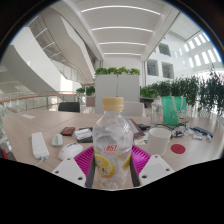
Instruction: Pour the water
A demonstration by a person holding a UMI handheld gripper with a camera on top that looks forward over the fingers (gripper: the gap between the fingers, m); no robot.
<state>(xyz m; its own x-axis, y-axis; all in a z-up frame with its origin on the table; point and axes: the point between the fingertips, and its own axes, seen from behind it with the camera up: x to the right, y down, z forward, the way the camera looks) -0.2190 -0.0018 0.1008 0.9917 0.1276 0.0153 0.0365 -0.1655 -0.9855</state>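
We see the hand-held gripper (113, 160) closed on a clear plastic bottle (113, 143), both pink pads (83, 159) pressing its sides. The bottle stands upright between the fingers, yellow cap on, pink label facing us. Beyond it on the counter (40, 125) stand a white cup (159, 139) and a red disc (178, 148).

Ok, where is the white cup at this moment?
In the gripper view, the white cup stands on the table to the right of the water bottle, beyond the right finger.
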